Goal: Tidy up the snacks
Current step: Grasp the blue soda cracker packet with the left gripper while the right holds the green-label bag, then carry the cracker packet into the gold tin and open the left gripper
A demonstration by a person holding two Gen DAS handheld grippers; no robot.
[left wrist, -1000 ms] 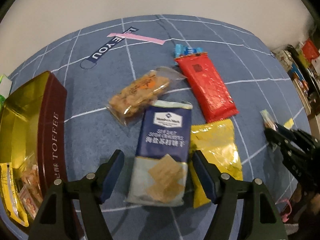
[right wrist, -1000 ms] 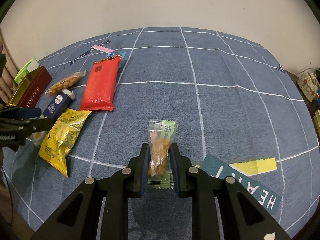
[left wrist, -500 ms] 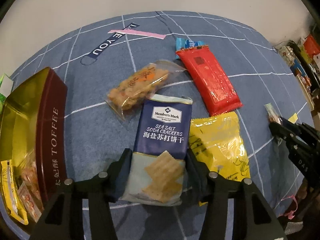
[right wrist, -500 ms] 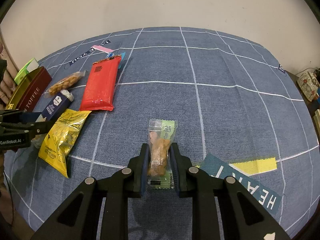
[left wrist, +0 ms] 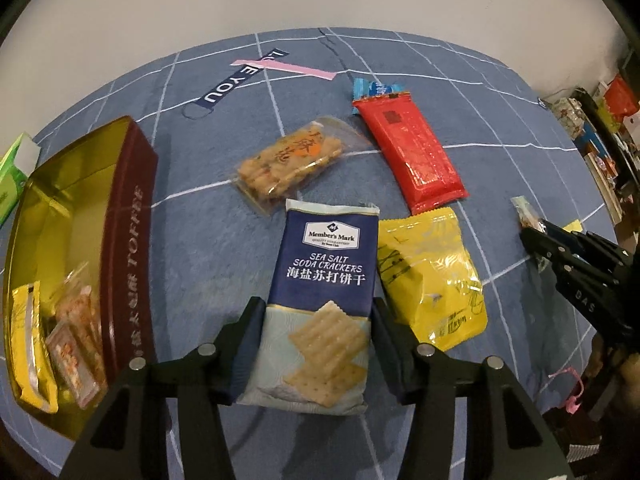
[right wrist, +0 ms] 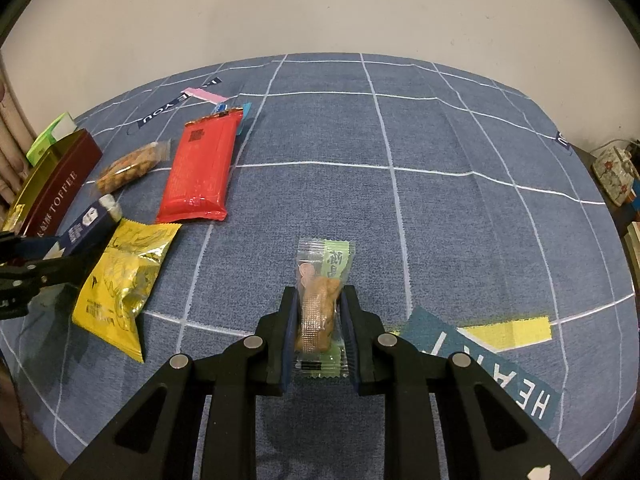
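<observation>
My left gripper (left wrist: 318, 334) is shut on the blue soda cracker pack (left wrist: 320, 296), its jaws pressing both long sides. The pack also shows in the right wrist view (right wrist: 90, 224). My right gripper (right wrist: 318, 330) is shut on a small green-and-clear snack packet (right wrist: 322, 298), held just above the blue cloth. A gold-lined maroon toffee tin (left wrist: 80, 248) with several small packets inside sits left of the cracker pack. A yellow bag (left wrist: 430, 276), a red pack (left wrist: 412, 156) and a clear bag of brown snacks (left wrist: 290, 162) lie around it.
A small blue packet (left wrist: 372, 88) pokes out behind the red pack. A green box (left wrist: 12, 176) stands beyond the tin. The table has a blue grid-lined cloth (right wrist: 460, 216). Clutter lies off the right edge (left wrist: 600, 120). A wall is behind.
My left gripper closed from wide open onto the cracker pack's sides. The right gripper held its packet still.
</observation>
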